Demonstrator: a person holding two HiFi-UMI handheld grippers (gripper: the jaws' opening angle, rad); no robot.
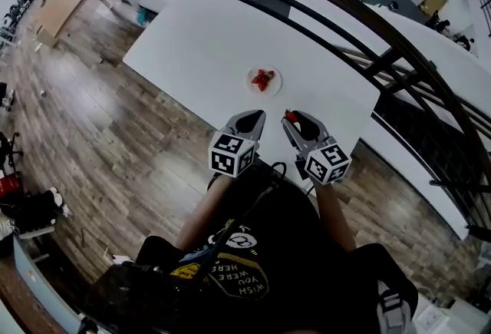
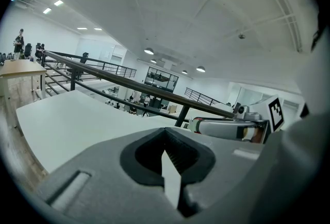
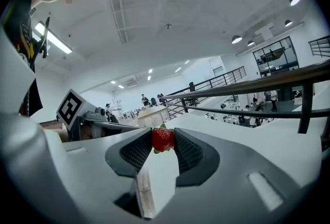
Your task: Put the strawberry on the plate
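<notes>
The right gripper (image 3: pixel 164 141) pinches a small red strawberry (image 3: pixel 163 139) at its tips, above the white bench (image 1: pixel 192 48) and short of the small white plate (image 1: pixel 277 84), seemingly ready for placing. The left gripper (image 2: pixel 166 138) is closed on nothing, idle alongside.

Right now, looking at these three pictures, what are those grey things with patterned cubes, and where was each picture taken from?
No robot here: a person holds a grey two-jaw gripper in each hand. One picture comes from a camera on the person's head, looking down; the other two cameras ride on the grippers. On the white table sits a small white plate with red fruit on it. The right gripper pinches a red strawberry; the left gripper is shut and empty.
</notes>
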